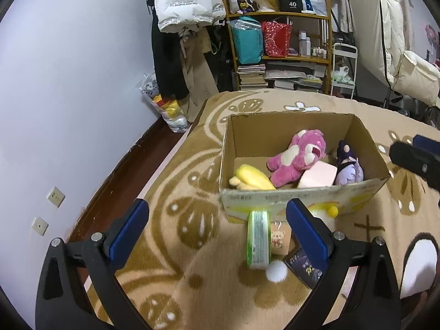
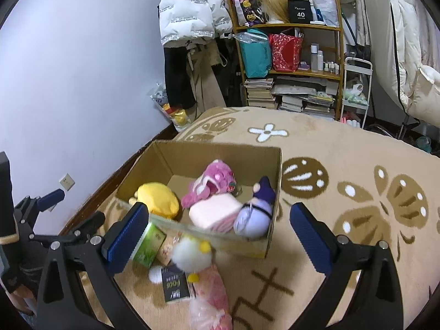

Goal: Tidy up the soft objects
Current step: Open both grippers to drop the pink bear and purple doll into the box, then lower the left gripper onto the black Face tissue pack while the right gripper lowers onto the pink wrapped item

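An open cardboard box stands on a patterned blanket. Inside lie a yellow plush, a pink bear plush, a pale pink cushion and a purple plush. In front of the box lie a green tissue pack, a small bear-print card, a white plush with yellow pompoms, a dark booklet and a pink wrapped bundle. My left gripper is open above the tissue pack. My right gripper is open, nothing held.
The blanket covers a bed beside a pale wall. Behind stand a crowded wooden shelf with books and bags, hanging coats and a white cart. A plastic bag sits on the dark floor.
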Tool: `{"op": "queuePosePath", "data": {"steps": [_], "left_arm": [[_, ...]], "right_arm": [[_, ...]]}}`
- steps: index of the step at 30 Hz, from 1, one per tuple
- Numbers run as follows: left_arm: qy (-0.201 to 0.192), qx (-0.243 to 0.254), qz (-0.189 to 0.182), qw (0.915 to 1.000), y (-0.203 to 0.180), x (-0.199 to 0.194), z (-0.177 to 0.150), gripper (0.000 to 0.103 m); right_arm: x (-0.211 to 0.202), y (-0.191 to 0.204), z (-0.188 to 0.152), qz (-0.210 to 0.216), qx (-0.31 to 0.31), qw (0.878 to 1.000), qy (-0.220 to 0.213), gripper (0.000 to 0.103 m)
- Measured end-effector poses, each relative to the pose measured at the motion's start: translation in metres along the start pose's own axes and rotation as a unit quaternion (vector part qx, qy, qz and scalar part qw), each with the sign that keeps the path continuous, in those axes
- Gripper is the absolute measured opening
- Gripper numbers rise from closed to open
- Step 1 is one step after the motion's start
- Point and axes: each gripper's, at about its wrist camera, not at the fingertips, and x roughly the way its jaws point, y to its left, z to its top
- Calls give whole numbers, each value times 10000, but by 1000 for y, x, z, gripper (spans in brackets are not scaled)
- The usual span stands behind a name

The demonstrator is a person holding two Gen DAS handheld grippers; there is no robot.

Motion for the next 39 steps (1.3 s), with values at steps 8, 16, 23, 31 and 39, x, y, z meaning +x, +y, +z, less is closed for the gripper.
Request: {"op": "queuePosePath", "data": {"steps": [8,16,23,31,39], "left_arm": [[-141,-230,241,9993,1,-26,-17,99],[17,-342,153,9993,-2,-35,-33,99],[160,-280,95,9994,-8,-30,-43,99],[408,-401,-111,9983,-16,-12,-52,99],[509,-321,-213,9980,-34,2,-59,99]], "right_arm": [[-17,3,-21,39,11,9998,208,103],[-23,5,-37,59,29,9994,354,103],[-14,1,-48,30,120,9984,552,103],[4,-7,-57,-62,291,9961,828,103],[28,-15,-64,-45,487,9922,1151,99]]}}
